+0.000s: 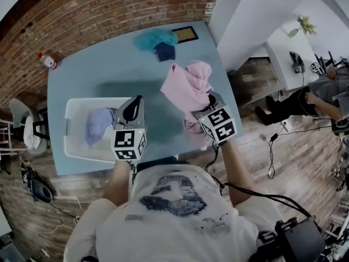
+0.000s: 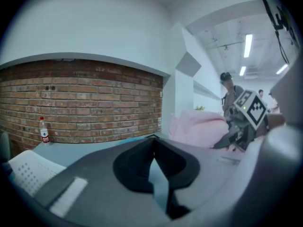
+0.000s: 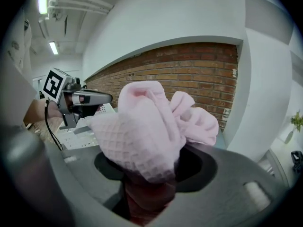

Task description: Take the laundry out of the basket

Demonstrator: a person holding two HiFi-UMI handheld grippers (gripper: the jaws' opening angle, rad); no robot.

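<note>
A white perforated laundry basket [image 1: 73, 107] stands at the table's front left, and a lavender garment [image 1: 98, 124] lies in it. My left gripper [image 1: 132, 106] hovers over the basket's right rim with its jaws together and nothing between them; the left gripper view [image 2: 152, 142] shows the same. My right gripper [image 1: 209, 105] is shut on a pink waffle-weave towel [image 1: 186, 86] held above the right side of the blue table [image 1: 109, 75]. In the right gripper view the towel [image 3: 147, 131] bunches over the jaws and hides their tips.
A teal cloth [image 1: 155, 38] and a navy cloth [image 1: 165, 52] lie at the table's far edge beside a dark framed board [image 1: 185, 34]. A water bottle [image 1: 48, 61] stands at the far left corner. A brick wall runs behind; a person sits at a desk [image 1: 322, 94] to the right.
</note>
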